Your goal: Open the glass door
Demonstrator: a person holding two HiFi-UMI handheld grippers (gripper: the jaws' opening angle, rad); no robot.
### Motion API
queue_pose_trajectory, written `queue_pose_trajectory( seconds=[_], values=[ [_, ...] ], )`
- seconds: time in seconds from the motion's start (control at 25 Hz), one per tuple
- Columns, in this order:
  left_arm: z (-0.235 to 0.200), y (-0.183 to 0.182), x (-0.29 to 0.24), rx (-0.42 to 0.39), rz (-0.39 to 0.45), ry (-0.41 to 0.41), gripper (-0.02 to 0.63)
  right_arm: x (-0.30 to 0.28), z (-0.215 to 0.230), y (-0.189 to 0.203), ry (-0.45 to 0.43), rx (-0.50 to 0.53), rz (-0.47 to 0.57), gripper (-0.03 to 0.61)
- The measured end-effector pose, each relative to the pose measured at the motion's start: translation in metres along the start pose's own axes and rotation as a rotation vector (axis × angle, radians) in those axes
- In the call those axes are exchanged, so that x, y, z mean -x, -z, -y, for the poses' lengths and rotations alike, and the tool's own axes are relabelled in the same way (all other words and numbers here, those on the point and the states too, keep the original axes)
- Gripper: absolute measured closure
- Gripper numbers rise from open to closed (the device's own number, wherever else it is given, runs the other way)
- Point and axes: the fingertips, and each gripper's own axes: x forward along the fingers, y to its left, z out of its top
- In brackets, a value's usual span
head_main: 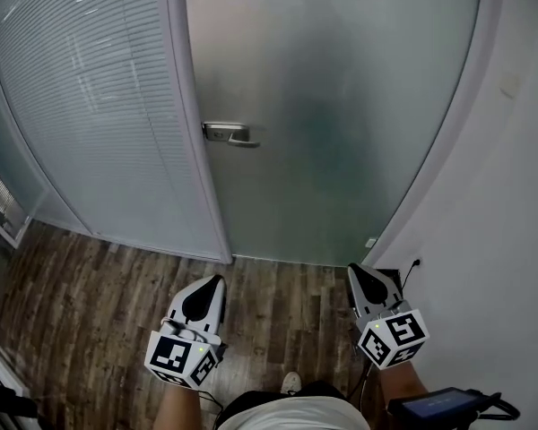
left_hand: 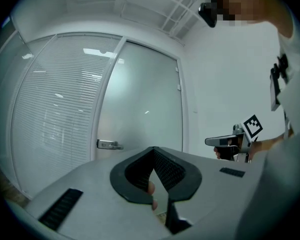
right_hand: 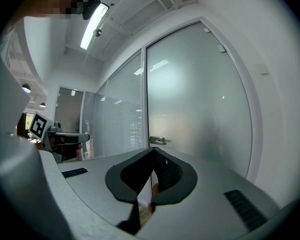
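Note:
The frosted glass door [head_main: 341, 106] is closed ahead of me, its metal lever handle [head_main: 231, 133] on the door's left edge. Both grippers are held low and point level at the door, well short of it. My left gripper [head_main: 217, 280] is shut with nothing in it; in the left gripper view its tips [left_hand: 153, 149] meet below the handle [left_hand: 109, 144]. My right gripper [head_main: 353, 270] is shut and empty too. In the right gripper view its tips [right_hand: 153, 150] sit just under the handle [right_hand: 158, 140], with the door [right_hand: 200, 94] beyond.
A glass wall with blinds [head_main: 90, 106] runs to the left of the door. A white wall [head_main: 502, 240] stands close on the right, with a socket and cable [head_main: 416, 262] low down. Dark wood floor [head_main: 99, 303] lies between me and the door.

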Motion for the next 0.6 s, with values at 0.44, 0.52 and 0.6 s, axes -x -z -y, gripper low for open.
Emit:
queue_pose_trajectory(
  seconds=[0.44, 0.52, 0.6],
  values=[
    [-0.027, -0.006, -0.073, -0.010, -0.022, -0.058, 0.615, -0.076, 0.047, -0.012, -0.071, 0.005, 0.004, 0.577],
    [-0.036, -0.005, -0.085, -0.007, -0.026, -0.060, 0.615, -0.090, 0.053, -0.012, -0.071, 0.003, 0.001, 0.577],
    [-0.049, -0.004, -0.098, -0.006, -0.029, -0.058, 0.615, -0.107, 0.059, -0.010, -0.066, -0.006, -0.001, 0.577]
  ],
)
